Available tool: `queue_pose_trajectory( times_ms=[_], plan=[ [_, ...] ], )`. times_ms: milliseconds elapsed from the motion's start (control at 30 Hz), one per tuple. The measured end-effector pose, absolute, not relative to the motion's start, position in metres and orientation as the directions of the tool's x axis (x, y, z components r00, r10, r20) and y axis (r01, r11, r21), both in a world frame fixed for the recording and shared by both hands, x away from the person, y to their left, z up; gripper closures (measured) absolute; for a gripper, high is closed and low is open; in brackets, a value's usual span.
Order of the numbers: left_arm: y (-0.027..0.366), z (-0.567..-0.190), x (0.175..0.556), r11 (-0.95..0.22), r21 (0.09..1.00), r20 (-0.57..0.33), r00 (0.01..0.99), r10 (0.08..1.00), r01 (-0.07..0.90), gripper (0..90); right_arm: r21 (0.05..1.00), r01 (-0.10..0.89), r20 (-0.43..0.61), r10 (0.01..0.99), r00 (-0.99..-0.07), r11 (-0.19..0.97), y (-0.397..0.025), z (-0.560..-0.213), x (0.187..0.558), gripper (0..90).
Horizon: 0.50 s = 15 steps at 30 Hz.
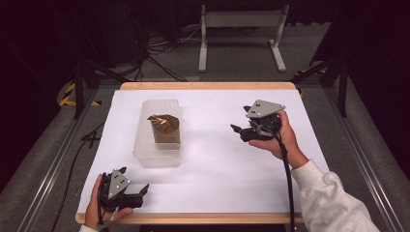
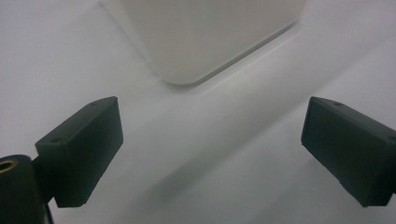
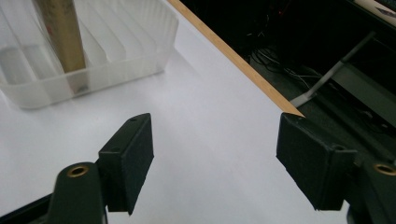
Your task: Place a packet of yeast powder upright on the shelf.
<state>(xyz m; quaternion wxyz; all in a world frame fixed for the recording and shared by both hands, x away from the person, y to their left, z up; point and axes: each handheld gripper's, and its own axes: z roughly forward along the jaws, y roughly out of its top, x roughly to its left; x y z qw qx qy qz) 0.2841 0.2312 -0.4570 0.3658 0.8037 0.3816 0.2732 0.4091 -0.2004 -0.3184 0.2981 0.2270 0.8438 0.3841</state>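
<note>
A clear plastic container (image 1: 158,153) sits on the white tabletop, left of centre. A brown, paper-like object (image 1: 165,126) stands upright inside it. My left gripper (image 1: 133,180) is open near the front left corner of the table, apart from the container, held by a hand. In the left gripper view my gripper (image 2: 210,123) has nothing between its jaws, and a rounded corner of the container (image 2: 205,37) lies ahead. My right gripper (image 1: 241,119) is open at centre right, facing the container. In the right gripper view my gripper (image 3: 215,135) holds nothing; the ribbed container (image 3: 126,51) and the brown object (image 3: 60,32) are upper left.
The table's wooden edge (image 1: 208,85) runs along the far side, and shows as the wooden edge (image 3: 233,56) close to my right gripper. Behind the table stand a grey metal frame (image 1: 241,21) and loose cables (image 1: 159,48) on the floor. White tabletop (image 1: 212,164) stretches between both grippers.
</note>
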Motion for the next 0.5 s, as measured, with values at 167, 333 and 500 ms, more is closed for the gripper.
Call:
queue_pose_trajectory(
  times_ms=[167, 333, 500],
  plan=[
    [0.231, -0.457, 0.285, -0.444, 0.796, 0.161, 0.562, 0.811, 0.412, 6.4, 0.768, 0.155, -0.351, 0.611, -0.71, 0.622, -0.208, -0.324, 0.404, 27.3],
    [0.231, -0.457, 0.284, -0.443, 0.795, 0.159, 0.561, 0.812, 0.415, 6.4, 0.766, 0.163, -0.353, 0.618, -0.702, 0.622, -0.216, -0.329, 0.4, 27.0],
    [0.231, -0.457, 0.284, -0.443, 0.795, 0.158, 0.562, 0.811, 0.415, 6.4, 0.76, 0.168, -0.359, 0.62, -0.697, 0.628, -0.224, -0.335, 0.395, 26.1]
  ],
)
